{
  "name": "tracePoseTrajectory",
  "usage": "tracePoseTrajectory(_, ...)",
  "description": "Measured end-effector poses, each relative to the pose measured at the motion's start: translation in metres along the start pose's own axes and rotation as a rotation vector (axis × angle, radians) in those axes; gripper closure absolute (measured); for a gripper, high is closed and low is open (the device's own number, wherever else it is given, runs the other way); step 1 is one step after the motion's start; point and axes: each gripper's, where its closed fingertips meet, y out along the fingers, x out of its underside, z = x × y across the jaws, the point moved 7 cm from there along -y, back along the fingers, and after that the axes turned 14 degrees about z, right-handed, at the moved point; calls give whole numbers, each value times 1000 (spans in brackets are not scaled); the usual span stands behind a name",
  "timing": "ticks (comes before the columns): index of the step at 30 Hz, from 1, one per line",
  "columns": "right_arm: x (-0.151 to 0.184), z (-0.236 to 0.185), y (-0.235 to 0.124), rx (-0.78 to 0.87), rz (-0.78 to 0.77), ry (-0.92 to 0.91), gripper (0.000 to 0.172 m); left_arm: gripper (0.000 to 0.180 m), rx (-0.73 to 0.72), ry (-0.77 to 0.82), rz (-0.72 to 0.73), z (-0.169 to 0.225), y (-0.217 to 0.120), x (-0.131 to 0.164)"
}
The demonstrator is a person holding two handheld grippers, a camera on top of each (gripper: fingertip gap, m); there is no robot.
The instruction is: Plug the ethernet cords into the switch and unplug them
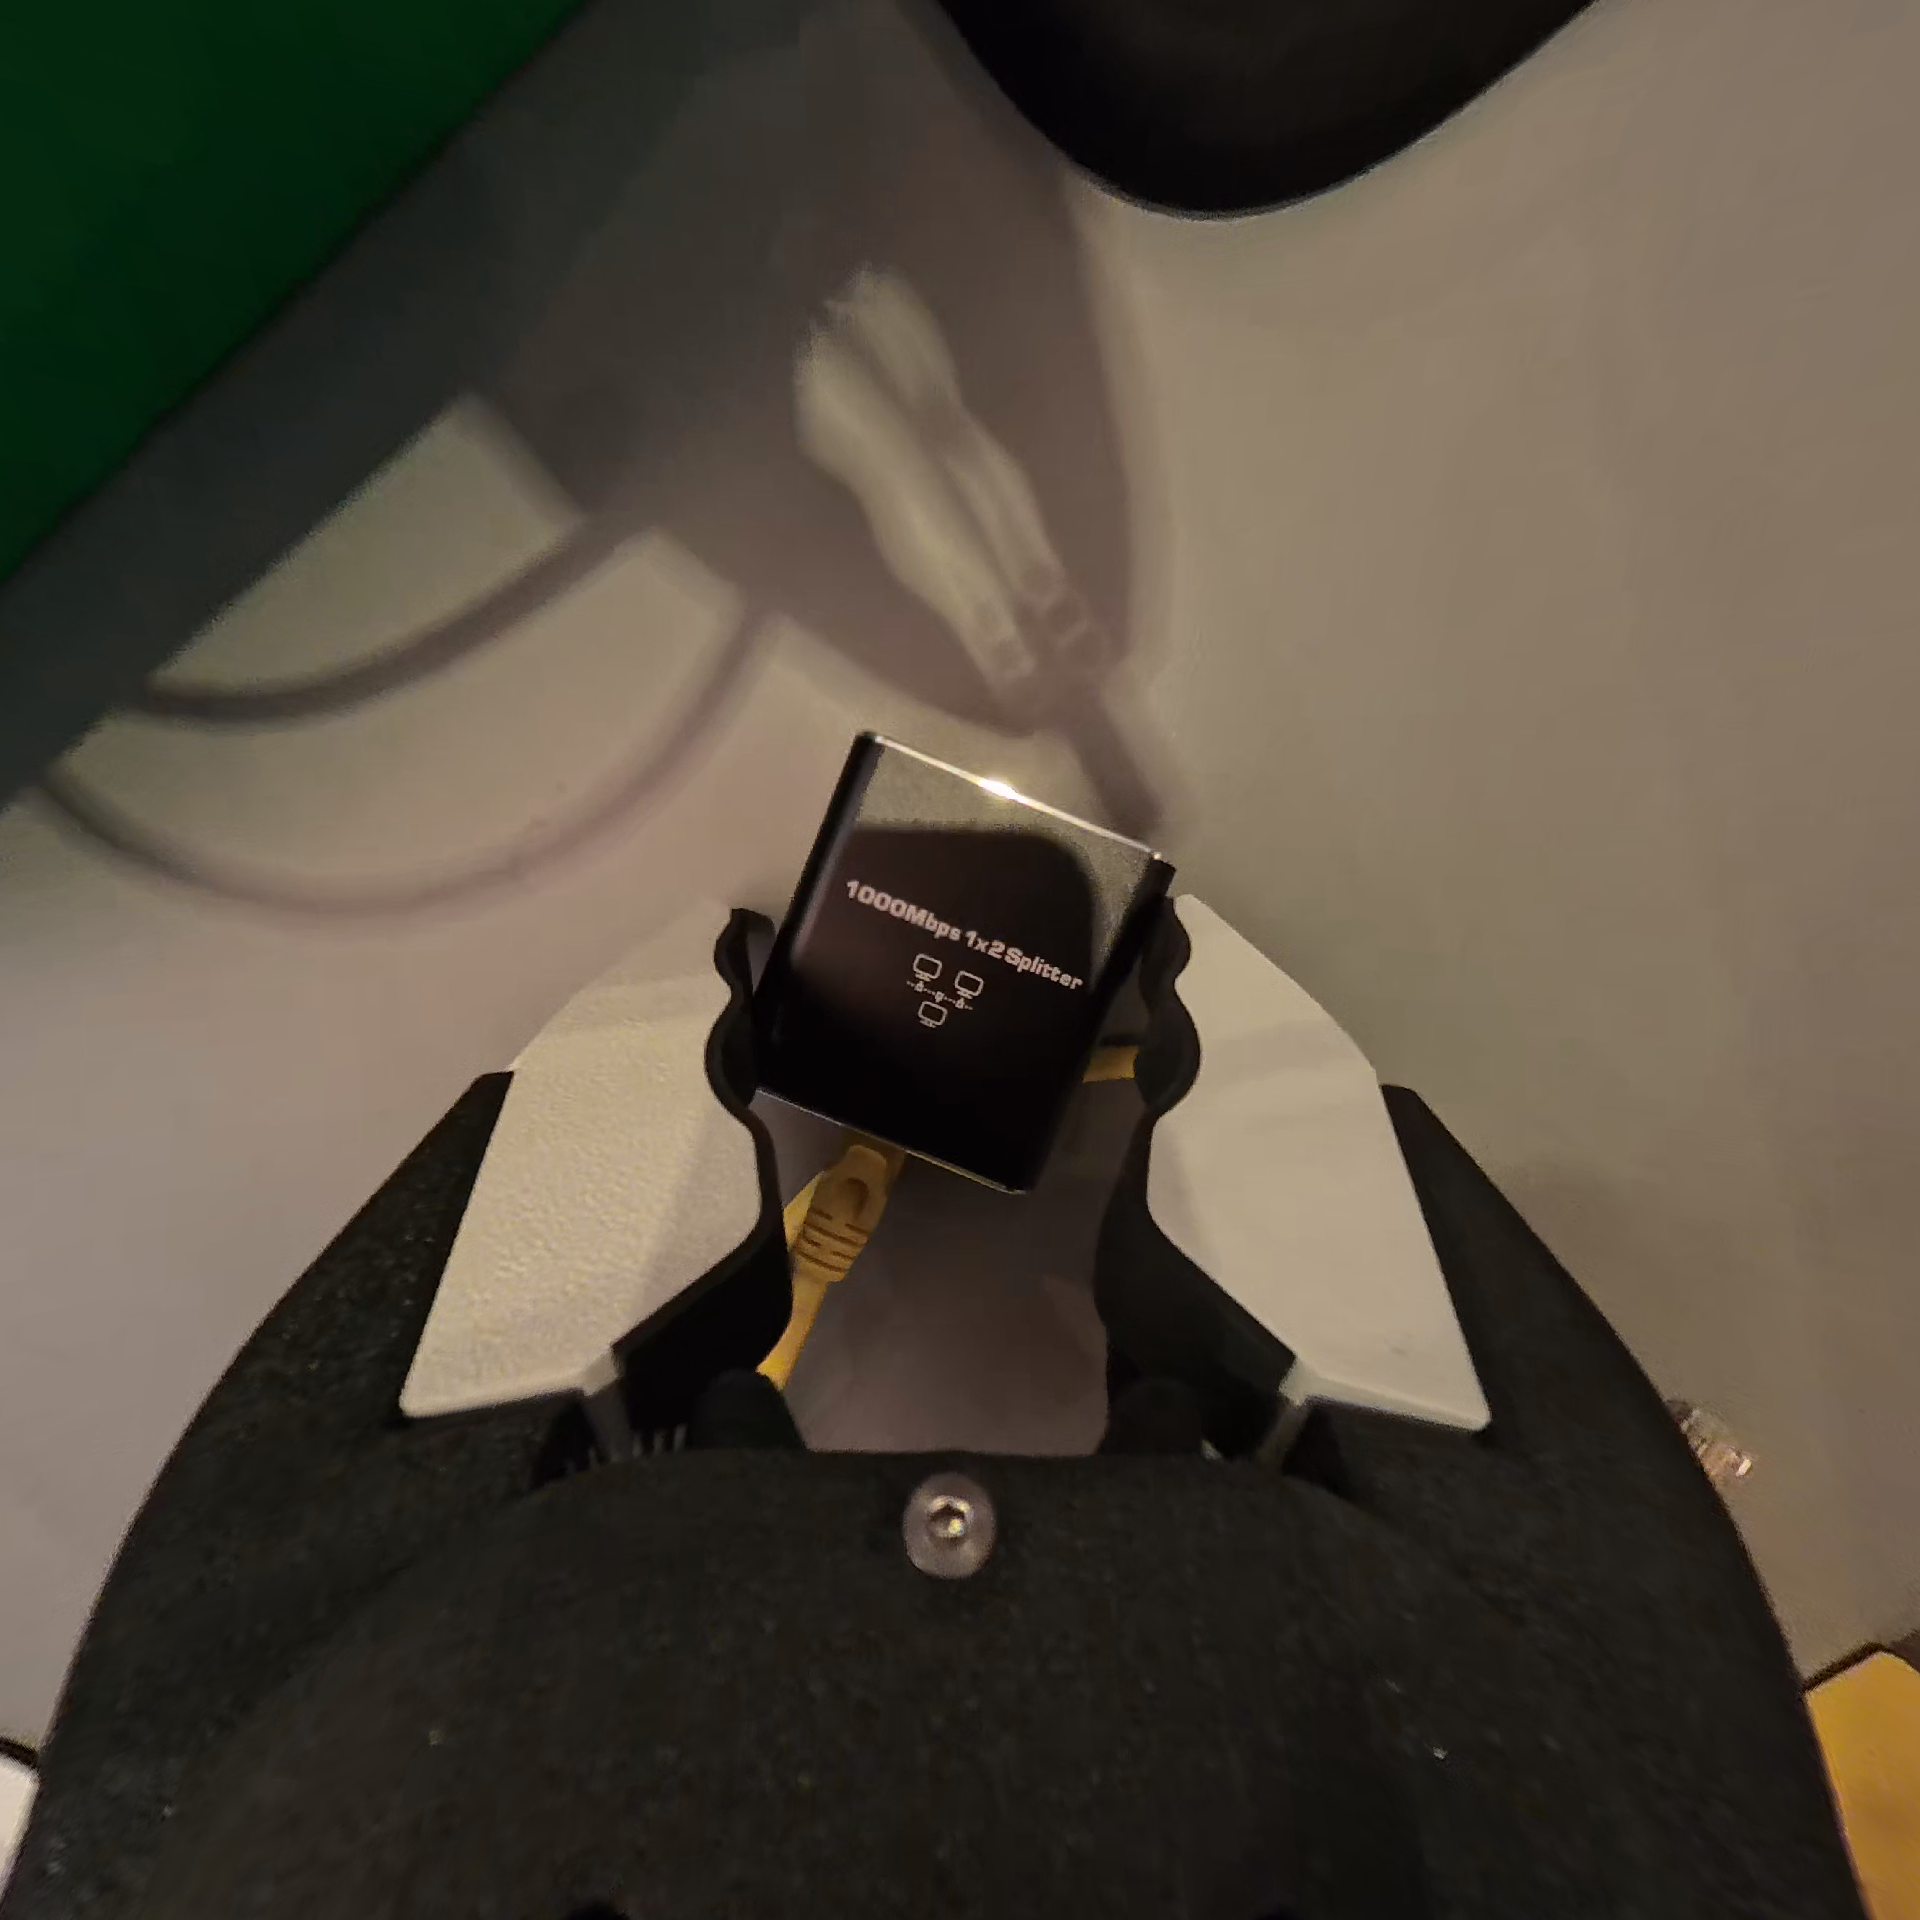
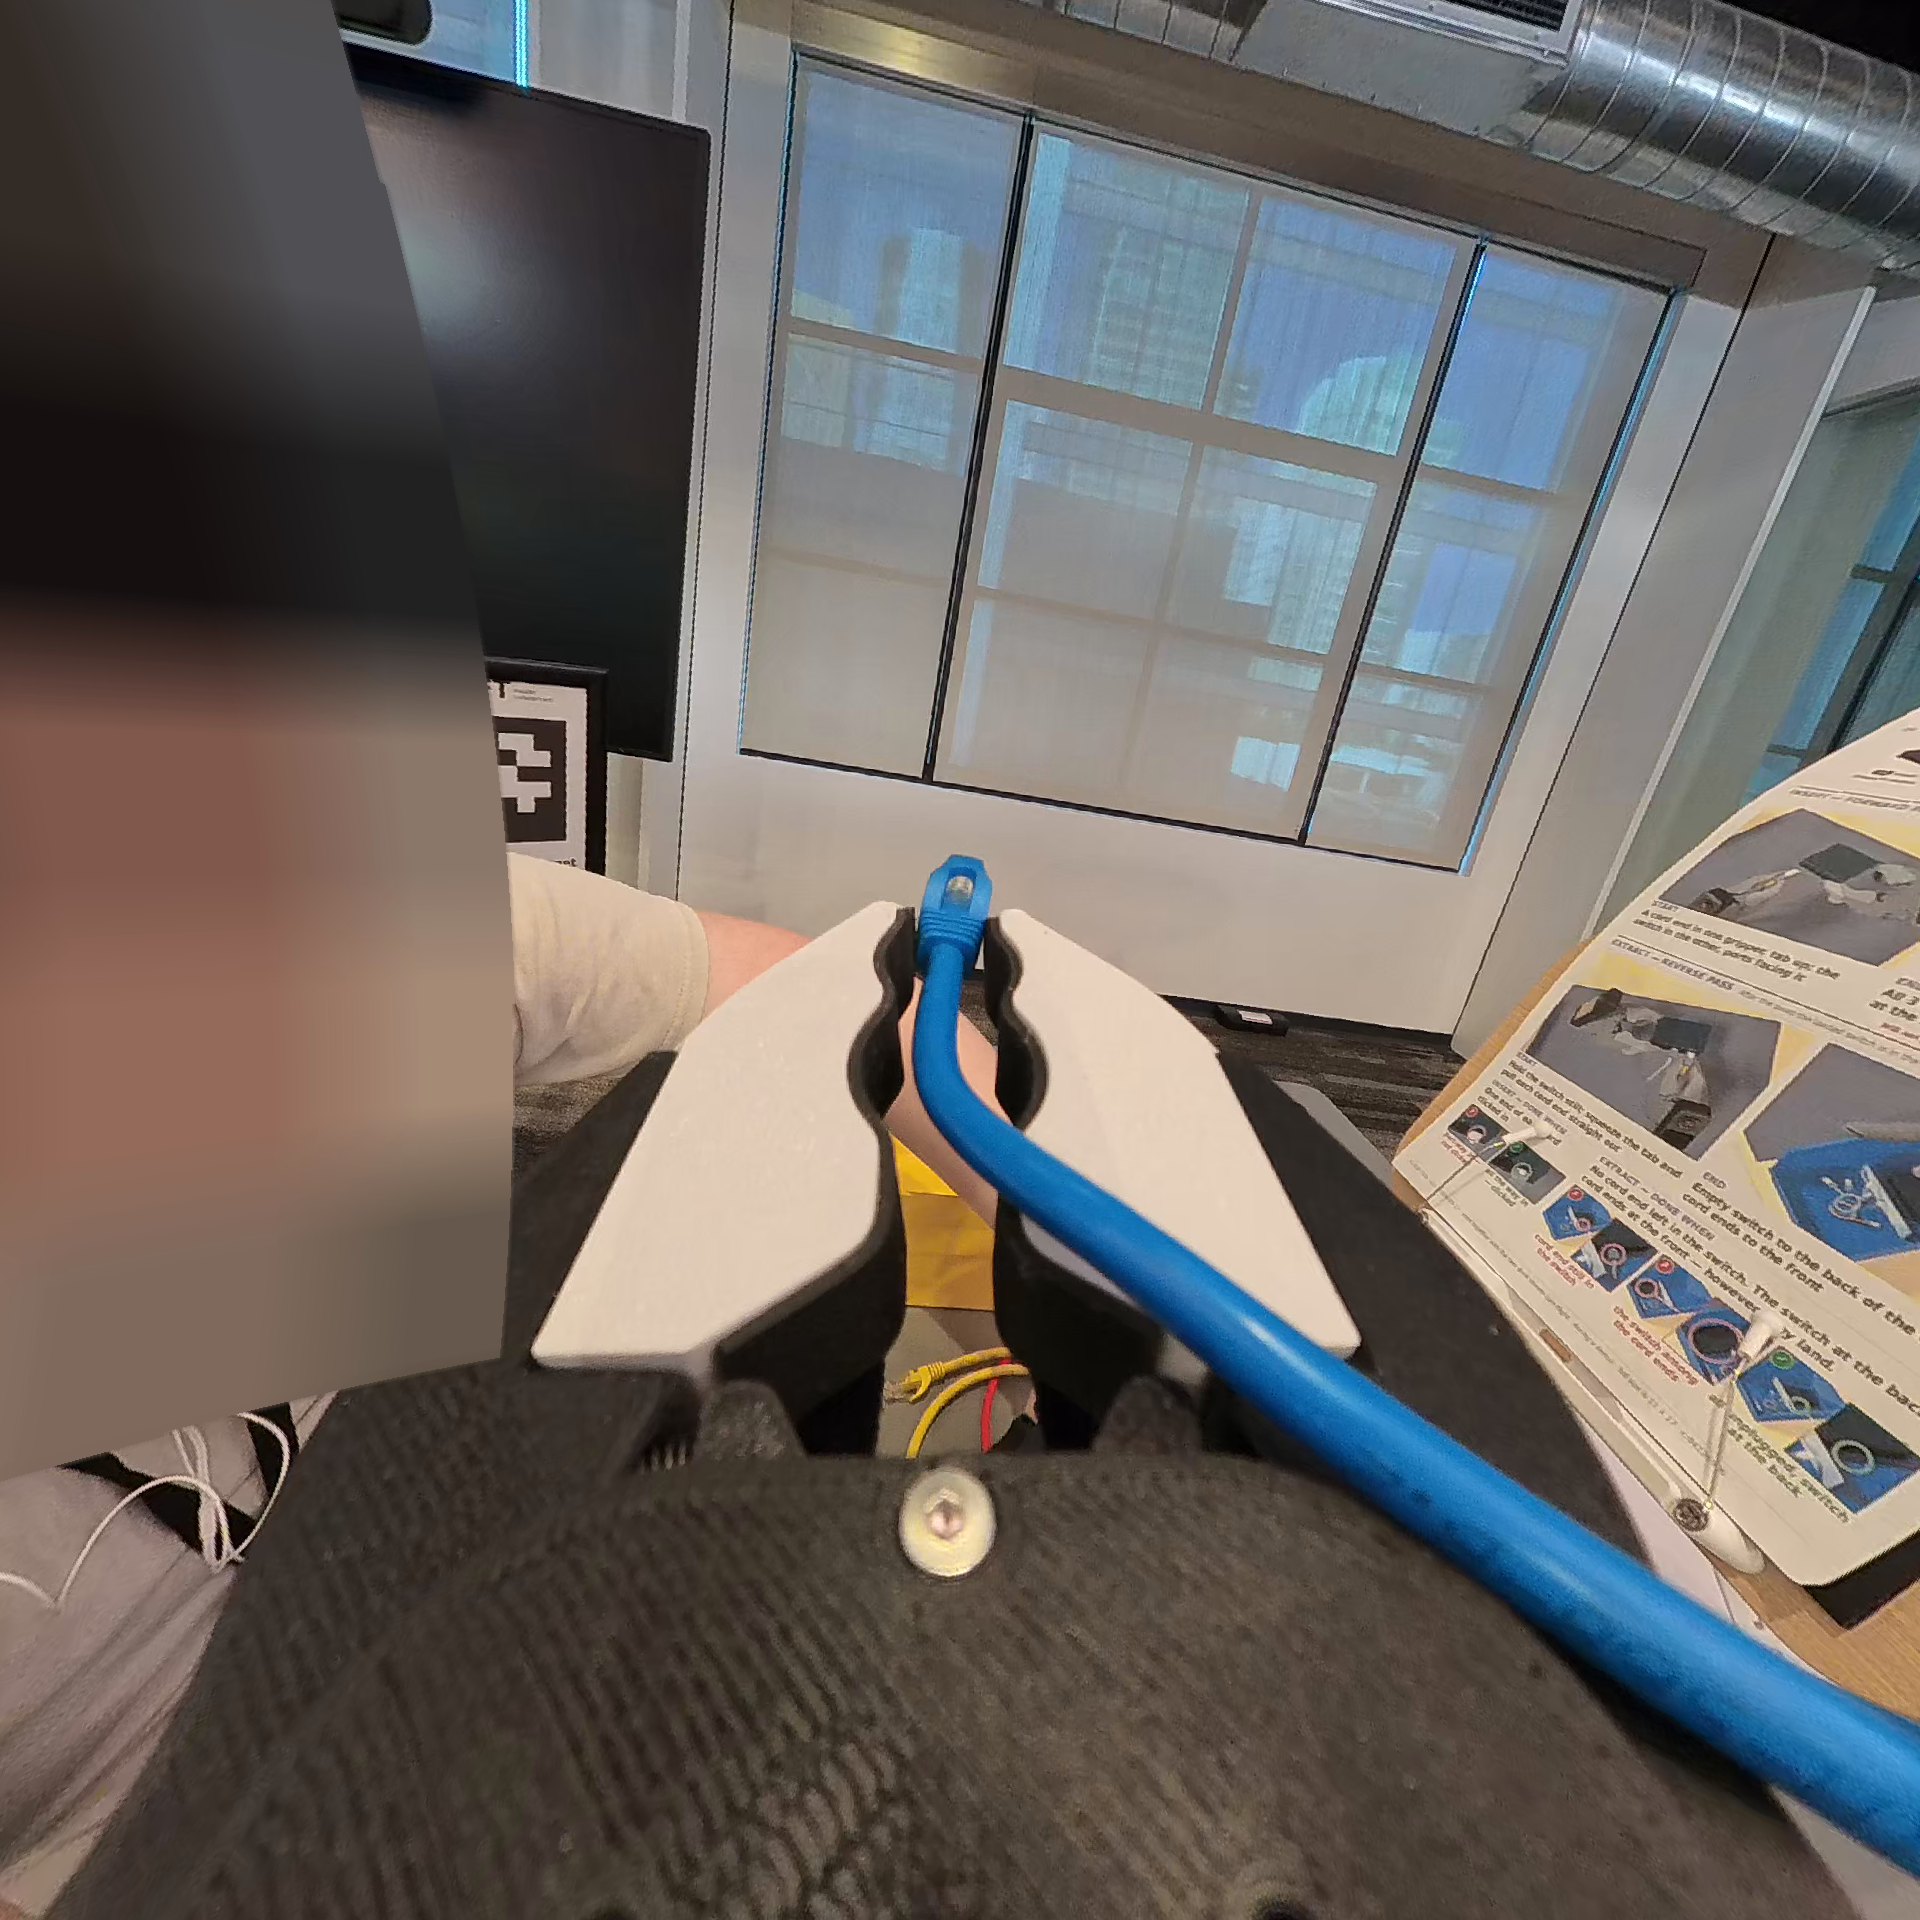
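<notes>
In the left wrist view my left gripper [image 1: 951,966] is shut on a small black box, the switch [image 1: 951,966], held tilted above a grey table [image 1: 1507,727]. A yellow ethernet cord [image 1: 831,1236] is plugged into the switch's near end and runs back between the fingers. In the right wrist view my right gripper [image 2: 951,935] is shut on the blue ethernet cord [image 2: 1195,1247] just behind its plug [image 2: 956,894]. The plug sticks out past the fingertips, raised in the air. The cord trails back to the lower right.
Blurred grey cables [image 1: 312,831] and a pale connector bundle [image 1: 935,468] lie on the table beyond the switch. An instruction sheet [image 2: 1714,1195] stands at the right. A person's arm [image 2: 644,966] is at the left. Loose yellow and red cords [image 2: 956,1392] lie below. Tip to tip, the grippers are about 40 cm apart.
</notes>
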Motion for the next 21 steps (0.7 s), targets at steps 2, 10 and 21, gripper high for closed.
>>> tracePoseTrajectory(2,-1,0,0,-2,3,0,159,110,-18,-23,-13,-2,0,-1)
tracePoseTrajectory(10,-1,2,-3,4,5,-1,159,111,-201,-85,88,-10,-35,-21)
tracePoseTrajectory(21,18,12,20,-16,-33,36,159,112,-648,-95,490,35,-148,-43)
